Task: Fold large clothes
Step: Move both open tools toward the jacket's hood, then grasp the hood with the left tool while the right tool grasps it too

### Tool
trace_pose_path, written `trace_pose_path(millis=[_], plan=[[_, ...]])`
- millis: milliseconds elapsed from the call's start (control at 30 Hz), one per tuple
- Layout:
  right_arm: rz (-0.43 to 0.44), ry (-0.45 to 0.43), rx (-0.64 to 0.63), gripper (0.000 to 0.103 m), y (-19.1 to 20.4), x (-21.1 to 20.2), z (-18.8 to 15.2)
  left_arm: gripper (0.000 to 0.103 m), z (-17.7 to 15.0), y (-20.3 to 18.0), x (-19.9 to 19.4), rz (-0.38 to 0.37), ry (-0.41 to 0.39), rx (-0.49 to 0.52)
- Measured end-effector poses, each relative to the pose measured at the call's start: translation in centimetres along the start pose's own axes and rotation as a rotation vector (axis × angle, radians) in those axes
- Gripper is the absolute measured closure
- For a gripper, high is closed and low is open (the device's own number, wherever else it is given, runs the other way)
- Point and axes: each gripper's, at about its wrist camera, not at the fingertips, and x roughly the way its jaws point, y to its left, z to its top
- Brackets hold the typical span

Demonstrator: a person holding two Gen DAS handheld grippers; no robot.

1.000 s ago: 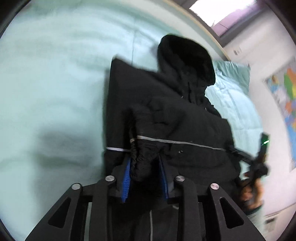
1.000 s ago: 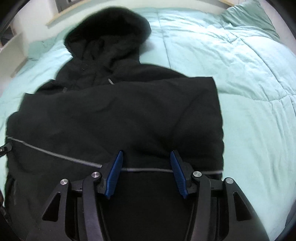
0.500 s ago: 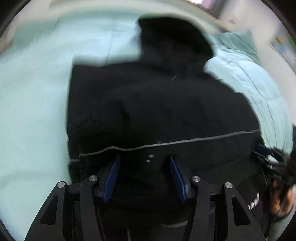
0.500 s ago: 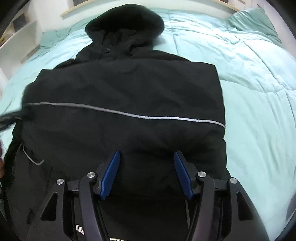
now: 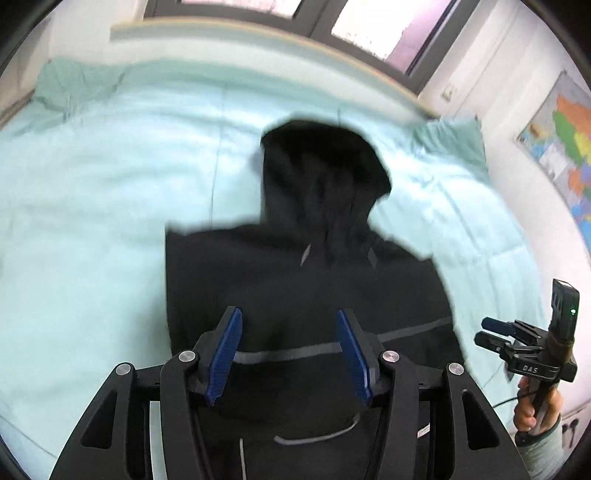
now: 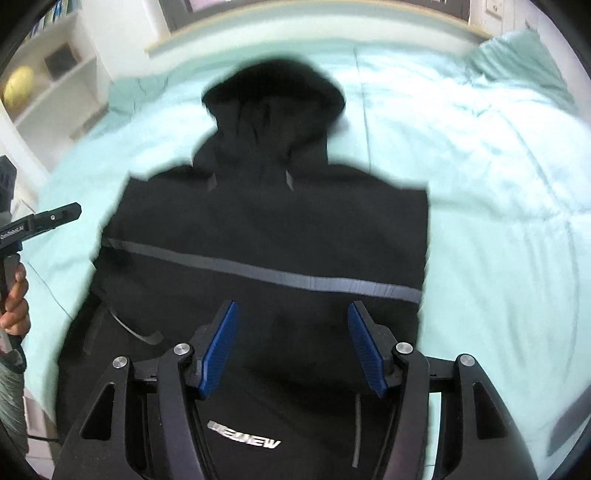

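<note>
Jacket, black and hooded, one only, lies folded on the bed under two pairs of tongs. Left tongs hang above its grey stripe, jaws apart after just widening, with nothing between the pads. Right tongs likewise gape empty over the cloth. One hood points toward the headboard. A shelf holds one yellowish round thing.

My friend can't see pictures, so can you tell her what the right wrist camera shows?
A black hooded jacket lies partly folded on a light green bed, its hood pointing away and a grey stripe across it. The right gripper hovers above it, blue fingers apart and holding nothing. The left gripper pokes in at the left edge.
</note>
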Motion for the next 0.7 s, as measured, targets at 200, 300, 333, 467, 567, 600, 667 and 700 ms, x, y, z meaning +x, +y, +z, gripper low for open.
trace_pose_path(millis=[200,300,333,467,567,600,667,700], plan=[[0.029,-0.08,0.06,0.038,-0.5,-7.4,9.4,0.047,8.4,-3.1,-5.0,-0.009,-0.04,0.024],[0.028,-0.125,0.1,0.031,-1.1,-8.7,13.7,0.046,12.1,-4.0,-5.3,0.02,-0.055,0.058],[0.026,-0.133,0.11,0.022,-1.4,-8.7,14.6,0.045,13.5,-4.3,-4.7,0.038,-0.047,0.07],[0.026,-0.133,0.165,0.019,-2.8,-5.7,19.0,0.044,17.5,-4.3,0.3,0.115,0.011,0.087],[0.024,-0.088,0.195,0.019,-4.0,-1.1,21.5,0.044,18.9,-2.9,4.8,0.131,0.072,0.07],[0.028,-0.069,0.203,0.019,-4.5,1.0,22.3,0.044,19.4,-2.3,6.9,0.133,0.092,0.062],[0.017,-0.033,0.209,0.019,-5.5,4.6,23.2,0.044,20.1,-0.8,11.3,0.13,0.137,0.041],[0.015,-0.009,0.207,0.019,-5.9,6.9,23.7,0.044,20.1,-0.3,12.6,0.126,0.149,0.032]])
